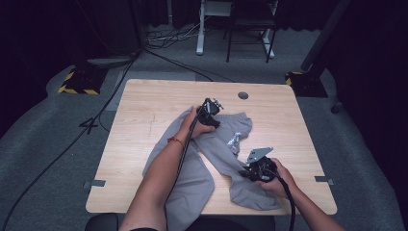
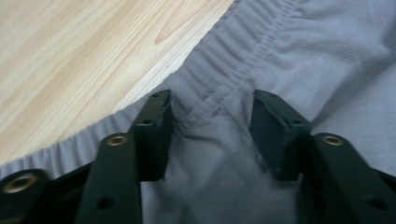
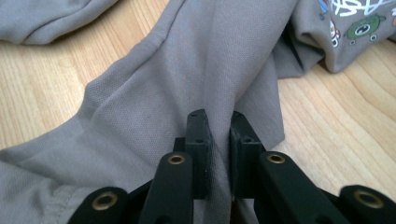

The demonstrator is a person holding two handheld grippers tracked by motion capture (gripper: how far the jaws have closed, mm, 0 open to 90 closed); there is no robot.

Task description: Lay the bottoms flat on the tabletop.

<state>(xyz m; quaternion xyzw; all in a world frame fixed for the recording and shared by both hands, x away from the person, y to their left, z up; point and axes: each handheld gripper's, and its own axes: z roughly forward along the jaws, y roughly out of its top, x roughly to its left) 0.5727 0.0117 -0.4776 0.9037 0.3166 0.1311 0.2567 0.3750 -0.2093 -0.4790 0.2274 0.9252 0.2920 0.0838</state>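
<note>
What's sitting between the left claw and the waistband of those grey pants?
Nothing visible. The left claw straddles a bunched fold of the grey pants at the waistband, with only cloth between its jaws.

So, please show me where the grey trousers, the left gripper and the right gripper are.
grey trousers (image 1: 195, 180), high view, on the left leg.
left gripper (image 2: 212, 116), left gripper view, midway between the fingertips.
right gripper (image 3: 219, 122), right gripper view, midway between the fingertips.
</note>
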